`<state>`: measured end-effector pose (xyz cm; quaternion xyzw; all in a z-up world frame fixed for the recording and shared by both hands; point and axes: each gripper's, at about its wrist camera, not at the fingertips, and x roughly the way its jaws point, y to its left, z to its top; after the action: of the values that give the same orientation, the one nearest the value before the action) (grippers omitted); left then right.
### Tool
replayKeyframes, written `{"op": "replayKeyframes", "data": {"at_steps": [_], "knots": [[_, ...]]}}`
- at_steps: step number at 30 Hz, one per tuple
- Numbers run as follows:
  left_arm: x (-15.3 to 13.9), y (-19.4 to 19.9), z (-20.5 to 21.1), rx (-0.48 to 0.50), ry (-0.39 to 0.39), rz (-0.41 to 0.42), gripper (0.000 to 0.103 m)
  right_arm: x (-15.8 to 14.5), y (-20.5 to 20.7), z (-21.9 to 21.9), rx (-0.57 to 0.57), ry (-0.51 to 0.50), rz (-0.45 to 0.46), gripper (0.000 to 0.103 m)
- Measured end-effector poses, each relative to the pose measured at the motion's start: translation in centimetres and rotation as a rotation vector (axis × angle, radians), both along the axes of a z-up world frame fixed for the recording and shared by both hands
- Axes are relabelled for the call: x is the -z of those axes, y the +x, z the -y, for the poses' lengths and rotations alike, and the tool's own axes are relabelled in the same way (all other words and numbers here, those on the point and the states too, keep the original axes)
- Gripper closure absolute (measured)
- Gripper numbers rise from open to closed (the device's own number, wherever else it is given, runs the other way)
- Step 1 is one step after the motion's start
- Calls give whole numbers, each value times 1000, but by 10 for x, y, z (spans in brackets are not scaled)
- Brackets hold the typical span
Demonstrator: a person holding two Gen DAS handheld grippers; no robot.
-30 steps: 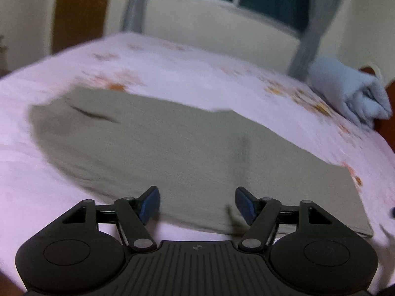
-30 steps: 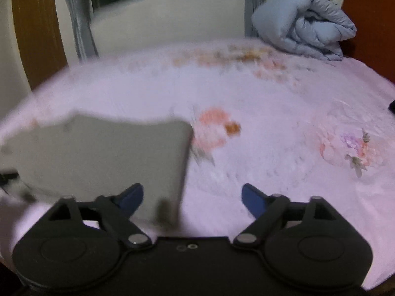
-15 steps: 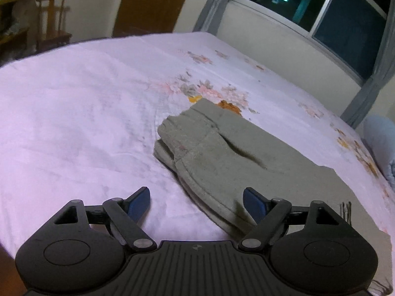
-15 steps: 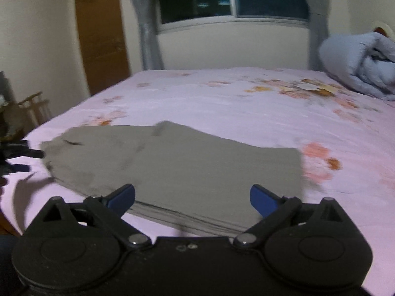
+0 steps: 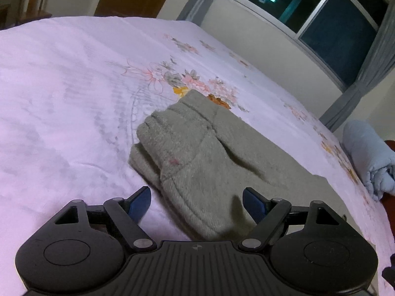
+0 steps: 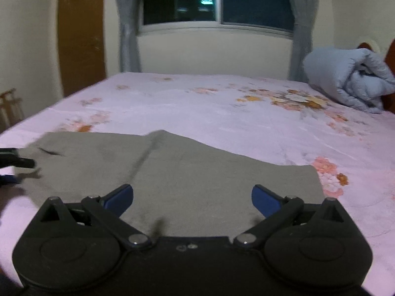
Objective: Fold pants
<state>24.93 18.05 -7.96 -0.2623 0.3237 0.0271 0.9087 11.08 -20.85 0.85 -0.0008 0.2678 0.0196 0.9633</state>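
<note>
I had the left gripper (image 5: 196, 201) gaping over the waistband corner of the grey pants (image 6: 172, 172) at lower centre, nothing gripped, right gripper (image 6: 192, 197) just opened wide and empty above the hem edge, bare pink bedsheet (image 6: 246, 123) beyond.

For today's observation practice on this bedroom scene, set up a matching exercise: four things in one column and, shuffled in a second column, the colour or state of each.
Column A
1. pants
2. rolled quilt
3. bed sheet
4. right gripper

Column B
a. pale pink with flower prints
b. open, holding nothing
c. grey-green, lying flat on the bed
d. light blue, bundled at the head of the bed

Pairs: 1-c, 2-d, 3-a, 4-b
</note>
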Motion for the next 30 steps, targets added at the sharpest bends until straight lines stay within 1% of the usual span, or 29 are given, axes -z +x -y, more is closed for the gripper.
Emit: {"op": "replayKeyframes", "data": {"at_steps": [2,5,10,15,17,19,21,22,23,24,25,27,29,30], "knots": [[2,1,0,7,5,5,22,4,5,-2,34,8,-14,6],[5,4,0,18,9,14,22,11,10,-7,54,34,-36,6],[8,8,-1,33,15,29,22,16,14,-16,96,37,-48,6],[8,7,-2,52,24,45,22,18,14,-22,158,29,-43,6],[8,9,-4,59,20,51,22,19,9,-23,179,30,-14,6],[9,13,-6,67,18,56,22,21,7,-25,180,43,-7,6],[9,17,-8,67,0,56,22,23,6,-25,170,57,-25,6],[10,18,-10,65,-6,57,42,25,6,-26,173,52,-34,6],[10,19,-12,54,-4,45,55,27,6,-26,174,51,-47,6],[11,19,-17,60,-42,52,63,28,6,-27,160,60,-62,6],[11,18,-20,58,-73,68,66,29,5,-29,135,64,-66,6],[7,15,-18,73,-57,91,68,29,1,-37,105,50,-54,6],[3,13,-16,79,-47,97,69,31,1,-44,79,40,-64,6],[1,13,-17,78,-56,102,70,33,2,-47,78,30,-76,6]]}}
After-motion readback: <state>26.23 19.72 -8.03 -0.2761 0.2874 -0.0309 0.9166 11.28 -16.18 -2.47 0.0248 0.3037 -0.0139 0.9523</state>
